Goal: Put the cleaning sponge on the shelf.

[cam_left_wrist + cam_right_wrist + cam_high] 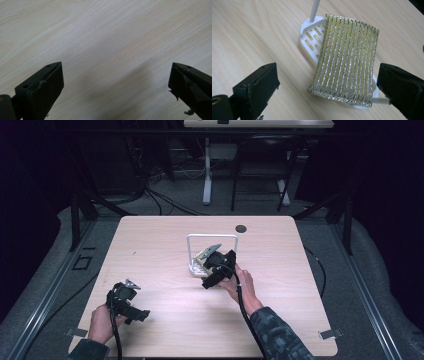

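— While the sponge [345, 60] lies flat on the white rack [308, 31], gold and silver ribbed side up, is anything gripping it?
— No. The right tool [327, 87] hangs just short of the rack with its jaws apart, the sponge between and beyond them, untouched.
— And the rack?
— Near the middle of the table [165, 235], its wire handle upright.
— The left tool [116, 82]?
— Well away from the rack, near the table's front edge, jaws wide apart over bare wood.

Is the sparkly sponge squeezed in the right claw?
No, the right claw is wide open, and the sparkly sponge leans on the white rack.
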A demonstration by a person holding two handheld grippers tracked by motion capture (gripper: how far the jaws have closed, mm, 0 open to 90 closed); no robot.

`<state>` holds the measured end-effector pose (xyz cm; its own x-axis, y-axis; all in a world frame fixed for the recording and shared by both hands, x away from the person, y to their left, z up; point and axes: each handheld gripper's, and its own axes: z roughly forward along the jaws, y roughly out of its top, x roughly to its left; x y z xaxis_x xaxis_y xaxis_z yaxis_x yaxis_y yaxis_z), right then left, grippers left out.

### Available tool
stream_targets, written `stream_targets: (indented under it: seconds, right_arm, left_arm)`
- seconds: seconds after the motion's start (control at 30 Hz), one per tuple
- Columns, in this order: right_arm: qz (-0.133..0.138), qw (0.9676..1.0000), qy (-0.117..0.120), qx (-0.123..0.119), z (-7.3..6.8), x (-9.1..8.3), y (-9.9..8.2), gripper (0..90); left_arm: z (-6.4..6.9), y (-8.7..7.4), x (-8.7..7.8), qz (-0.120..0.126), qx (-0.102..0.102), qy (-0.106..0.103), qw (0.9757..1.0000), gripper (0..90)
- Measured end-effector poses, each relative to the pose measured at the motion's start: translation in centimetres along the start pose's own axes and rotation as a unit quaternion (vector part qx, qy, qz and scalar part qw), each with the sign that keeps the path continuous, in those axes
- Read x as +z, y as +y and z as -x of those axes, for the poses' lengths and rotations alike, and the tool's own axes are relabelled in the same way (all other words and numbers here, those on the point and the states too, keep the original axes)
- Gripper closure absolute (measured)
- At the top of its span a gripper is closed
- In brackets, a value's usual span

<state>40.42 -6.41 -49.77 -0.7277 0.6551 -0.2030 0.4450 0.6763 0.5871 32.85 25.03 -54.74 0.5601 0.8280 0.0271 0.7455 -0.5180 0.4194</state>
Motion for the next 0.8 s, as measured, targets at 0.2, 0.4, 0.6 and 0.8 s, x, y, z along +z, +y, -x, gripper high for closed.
stream_targets:
  seconds: [0.2, 0.4, 0.6, 0.8]
  right_arm:
    - [0.003, 1.0000, 0.000, -0.004, 0.2, -2.0, -0.9, 3.4]
    - [0.006, 1.0000, 0.003, 0.001, 0.7, -4.0, -1.8, 3.3]
    - [0.012, 0.9999, 0.001, 0.004, 1.1, -5.9, -2.9, 3.4]
    - [0.009, 0.9999, -0.005, 0.008, 1.6, -7.3, -4.5, 3.4]
  left_arm:
    - [0.1, 0.0, 0.0, 0.000, 0.001, -0.002, 1.0000, 0.0]
    - [0.1, 0.0, 0.1, 0.000, 0.001, -0.002, 1.0000, 0.0]
    - [0.2, 0.0, 0.1, -0.001, 0.002, 0.000, 1.0000, 0.0]
    - [0.2, 0.0, 0.1, -0.001, 0.001, 0.001, 1.0000, 0.0]
